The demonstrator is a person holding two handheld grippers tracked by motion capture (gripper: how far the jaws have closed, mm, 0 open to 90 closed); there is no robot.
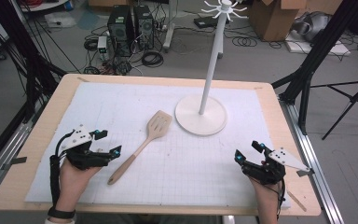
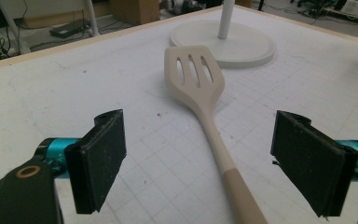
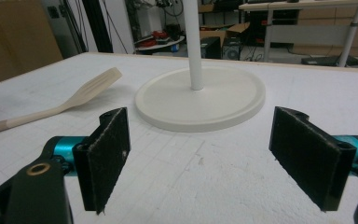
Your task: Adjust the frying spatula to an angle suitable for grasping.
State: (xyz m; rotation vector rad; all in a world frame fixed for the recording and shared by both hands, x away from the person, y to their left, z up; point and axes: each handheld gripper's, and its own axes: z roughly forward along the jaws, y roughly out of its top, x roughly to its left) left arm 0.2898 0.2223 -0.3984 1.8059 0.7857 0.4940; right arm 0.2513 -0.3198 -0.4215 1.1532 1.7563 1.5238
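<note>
A beige slotted spatula (image 1: 142, 142) lies flat on the white mat, head toward the stand, handle toward the front. Its head (image 2: 193, 74) and brown handle end show in the left gripper view, and it lies at the left of the right gripper view (image 3: 74, 100). A white stand (image 1: 201, 114) with a round base, a tall pole and hooks on top rises mid-table (image 2: 223, 42) (image 3: 200, 100). My left gripper (image 1: 108, 143) rests open at the front left, jaws wide, just left of the spatula handle. My right gripper (image 1: 248, 152) rests open at the front right, holding nothing.
The white gridded mat (image 1: 182, 163) covers a wooden table (image 1: 56, 93). Beyond the table's far edge the floor holds computer towers (image 1: 128, 28), cables and cardboard boxes (image 1: 272, 16). Black frame legs and a tripod stand at both sides.
</note>
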